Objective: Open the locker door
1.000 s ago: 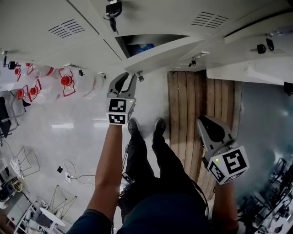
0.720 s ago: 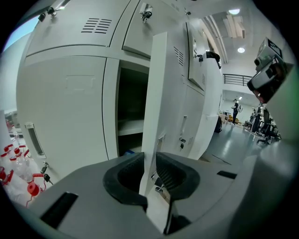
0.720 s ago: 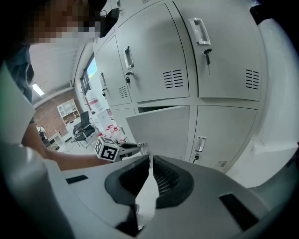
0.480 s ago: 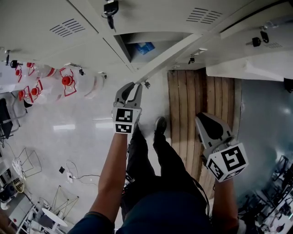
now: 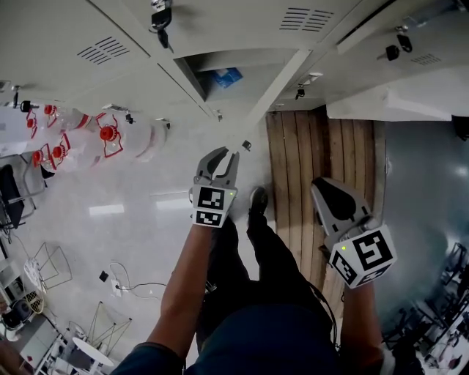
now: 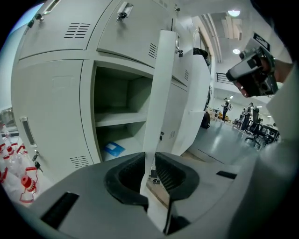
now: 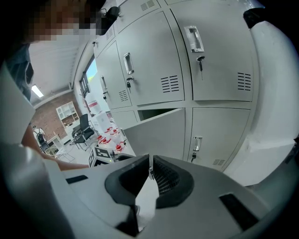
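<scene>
The grey locker door stands swung out from the locker bank, seen edge-on in the head view. In the left gripper view its pale free edge runs straight between my jaws. My left gripper is shut on that edge, and its jaws have just been closing with the door between them. Behind the door the open compartment shows a shelf and a blue packet. My right gripper hangs apart at the right, shut and empty, facing the door's outer face.
Neighbouring locker doors are closed, some with keys in their locks. Red-capped water bottles stand on the floor at the left. A wooden plank platform lies under my right gripper. The person's shoes are just below the door.
My left gripper has drawn back toward the person with the door edge in it, and the door has swung wider, baring more of the compartment. The right gripper has stayed put.
</scene>
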Demonstrator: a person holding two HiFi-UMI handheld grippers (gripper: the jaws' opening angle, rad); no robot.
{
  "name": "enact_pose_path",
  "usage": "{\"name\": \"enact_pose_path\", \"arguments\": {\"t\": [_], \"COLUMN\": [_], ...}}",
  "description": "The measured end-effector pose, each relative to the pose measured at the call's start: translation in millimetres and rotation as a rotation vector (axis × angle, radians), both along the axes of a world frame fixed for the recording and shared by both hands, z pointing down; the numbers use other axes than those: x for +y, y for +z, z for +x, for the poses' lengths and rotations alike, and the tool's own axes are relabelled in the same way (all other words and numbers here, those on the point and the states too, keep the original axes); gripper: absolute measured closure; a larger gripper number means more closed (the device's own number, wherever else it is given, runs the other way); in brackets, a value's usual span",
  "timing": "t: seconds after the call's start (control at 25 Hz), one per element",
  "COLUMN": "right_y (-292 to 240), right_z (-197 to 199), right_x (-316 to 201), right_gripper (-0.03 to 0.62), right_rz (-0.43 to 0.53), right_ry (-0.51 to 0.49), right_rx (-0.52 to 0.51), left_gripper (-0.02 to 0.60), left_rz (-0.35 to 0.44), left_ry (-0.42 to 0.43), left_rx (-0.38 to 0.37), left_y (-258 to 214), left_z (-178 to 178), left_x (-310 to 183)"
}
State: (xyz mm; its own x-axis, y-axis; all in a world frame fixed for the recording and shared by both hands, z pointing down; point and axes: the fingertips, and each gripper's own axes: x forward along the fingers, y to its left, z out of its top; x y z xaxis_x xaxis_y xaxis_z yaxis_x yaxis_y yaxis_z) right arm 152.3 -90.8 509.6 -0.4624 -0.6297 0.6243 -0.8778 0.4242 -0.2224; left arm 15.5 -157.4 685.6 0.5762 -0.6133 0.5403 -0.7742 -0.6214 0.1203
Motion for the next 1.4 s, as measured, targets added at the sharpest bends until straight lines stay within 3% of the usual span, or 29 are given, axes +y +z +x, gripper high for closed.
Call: {"name": "enact_pose_path", "arguments": {"t": [0.32,0.8,1.16,1.4], "right_y": [-7,-38,-78,-112], "right_z": [8,16,17,12], "right_x": [5,2,-5,-10], "right_gripper": [0.556,0.556,0.556,0.556], "right_rz": [0.008,0.051,0.113,0.166], "right_ry": [0.017,0.038,0.035,0.027], "right_rx": [0.000,0.003,-0.007,-0.012], "left_gripper": [0.505,0.517,0.518,0.522], "left_rz": [-0.037,-0.077,-0.021,0.032], "left_ry": [0.075,0.273,0.313,0.325], "left_rx": [0.002,-0.017,-0.014,-0.016], "left_y": [1,-12,-79,-140], "left_z": [31,83,77,52], "left_x": [28,62,58,52]}}
